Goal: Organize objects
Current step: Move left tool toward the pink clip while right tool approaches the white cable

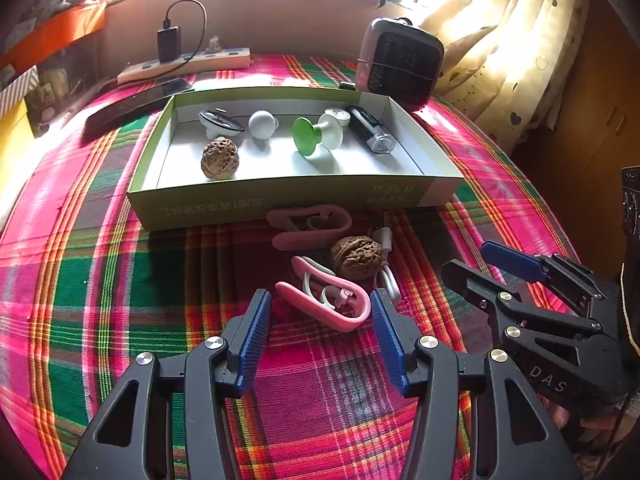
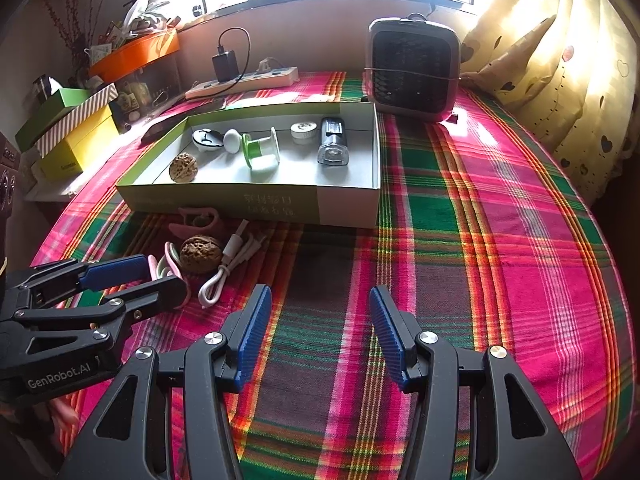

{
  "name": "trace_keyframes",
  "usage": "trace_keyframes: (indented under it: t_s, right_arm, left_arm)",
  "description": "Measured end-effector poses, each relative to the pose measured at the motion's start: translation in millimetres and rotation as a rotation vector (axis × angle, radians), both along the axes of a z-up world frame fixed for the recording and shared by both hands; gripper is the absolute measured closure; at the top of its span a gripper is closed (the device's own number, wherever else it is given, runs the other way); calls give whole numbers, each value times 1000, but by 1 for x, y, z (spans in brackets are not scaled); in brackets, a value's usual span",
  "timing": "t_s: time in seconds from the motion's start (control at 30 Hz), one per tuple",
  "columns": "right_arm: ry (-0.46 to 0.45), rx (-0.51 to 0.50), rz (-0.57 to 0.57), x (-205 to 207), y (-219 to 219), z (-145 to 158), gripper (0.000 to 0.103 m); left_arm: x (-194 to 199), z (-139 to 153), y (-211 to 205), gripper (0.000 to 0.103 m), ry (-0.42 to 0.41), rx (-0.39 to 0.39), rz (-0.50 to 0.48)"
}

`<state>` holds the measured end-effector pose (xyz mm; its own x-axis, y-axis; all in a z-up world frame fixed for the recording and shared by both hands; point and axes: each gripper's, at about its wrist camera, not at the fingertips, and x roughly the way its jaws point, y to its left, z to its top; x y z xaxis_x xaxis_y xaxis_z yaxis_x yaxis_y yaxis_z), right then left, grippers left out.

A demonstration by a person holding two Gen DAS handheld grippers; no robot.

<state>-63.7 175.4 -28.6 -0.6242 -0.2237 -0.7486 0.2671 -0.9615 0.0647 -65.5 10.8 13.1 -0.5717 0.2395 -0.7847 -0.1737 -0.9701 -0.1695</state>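
Observation:
A green-sided cardboard box (image 1: 256,204) (image 2: 224,202) holds a walnut (image 1: 220,159), a white ball (image 1: 263,124), a green and white spool (image 1: 316,134), a black lighter-like item (image 1: 370,130) and a small disc. In front of it on the plaid cloth lie two pink clips (image 1: 328,300) (image 1: 308,226), a second walnut (image 1: 356,258) (image 2: 200,254) and a white cable (image 2: 228,268). My left gripper (image 1: 320,304) is open, its fingers either side of the near pink clip. My right gripper (image 2: 320,300) is open and empty over bare cloth; it also shows in the left wrist view (image 1: 476,260).
A small heater (image 1: 400,64) stands behind the box at the right. A power strip with a charger (image 1: 184,62) and a dark flat remote-like object (image 1: 136,106) lie behind the box at the left. Stacked boxes (image 2: 68,128) sit at the far left, curtains at the right.

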Motion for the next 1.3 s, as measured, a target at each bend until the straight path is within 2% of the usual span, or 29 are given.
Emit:
trace_keyframes:
  t_s: [0.33,0.63,0.8,0.93,1.3]
  right_arm:
    - [-1,10,13,-2,-9,2,51]
    - [-16,-30,90,0,-31,4,51]
    - [-25,-2,119,-3,-50,0,51]
    - [-3,88,112,-4,-60,-2,51]
    - [-19,107,61,-13,-45,-5,51]
  left_arm:
    - [1,0,-23,53,-5,11,36]
    - [-2,-1,-44,53,-1,0,84]
    - [-4,-1,-49,53,0,0,85]
    - [-6,-2,-51,53,1,-1,79]
    - [-10,-1,-52,53,5,-7,57]
